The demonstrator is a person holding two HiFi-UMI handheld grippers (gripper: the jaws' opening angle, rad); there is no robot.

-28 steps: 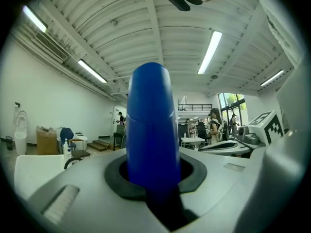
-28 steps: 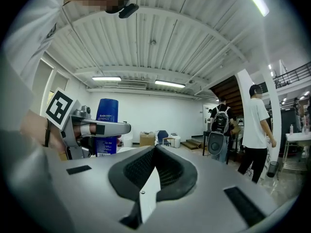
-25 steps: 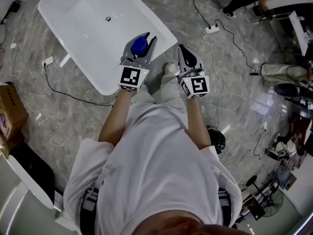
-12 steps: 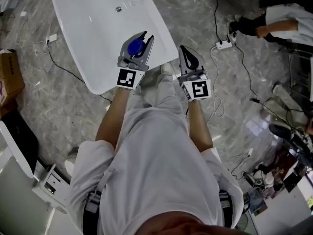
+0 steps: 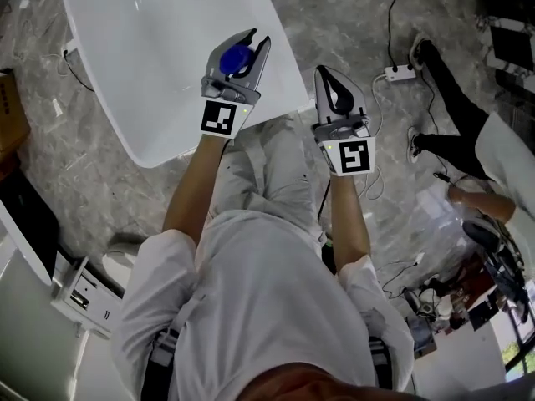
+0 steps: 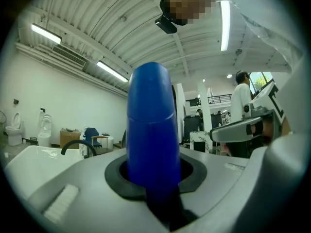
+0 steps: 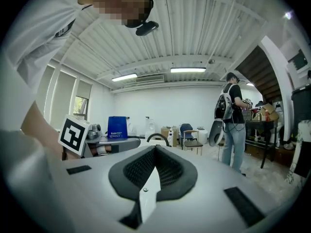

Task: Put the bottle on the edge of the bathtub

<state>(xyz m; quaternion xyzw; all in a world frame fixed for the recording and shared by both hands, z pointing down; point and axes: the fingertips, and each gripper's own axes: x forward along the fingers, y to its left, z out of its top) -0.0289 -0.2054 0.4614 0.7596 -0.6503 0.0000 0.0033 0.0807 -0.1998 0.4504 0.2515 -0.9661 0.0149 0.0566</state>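
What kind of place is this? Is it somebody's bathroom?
Probably not a home bathroom. It looks like a big workshop or test hall: the white bathtub stands alone on a stone floor, a power strip and cables lie nearby, and long strip lights hang under a high ribbed ceiling.

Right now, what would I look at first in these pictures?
The bright blue plastic bottle, clamped in the left hand-held gripper, pops out against the big white bathtub below it. Beside it, the right hand-held gripper is shut and empty over the grey marble floor.
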